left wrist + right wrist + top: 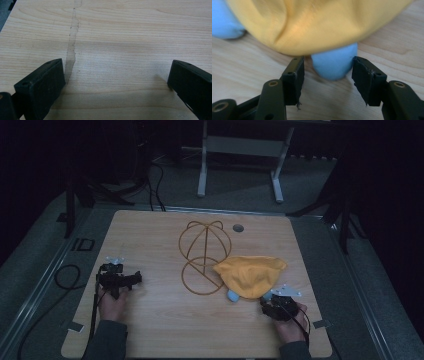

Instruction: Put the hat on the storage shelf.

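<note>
An orange cloth [252,273] lies bunched on the wooden table [160,330], draped over the right edge of a brown wire frame [203,251] made of rings. Light blue rounded parts poke out from under the cloth [312,25]: one blue tip [333,64] sits between the jaws of my right gripper [328,72], which is open around it, and another blue part [224,22] lies farther left. In the high view my right gripper [274,300] sits at the cloth's near edge. My left gripper [115,80] is open over bare wood, and it rests at the table's left [134,279].
A dark crack-like streak [72,45] runs along the wood ahead of the left gripper. A round hole [238,227] sits near the table's far edge. Cables [65,275] trail off the left side. A white stand [240,150] rises beyond the table.
</note>
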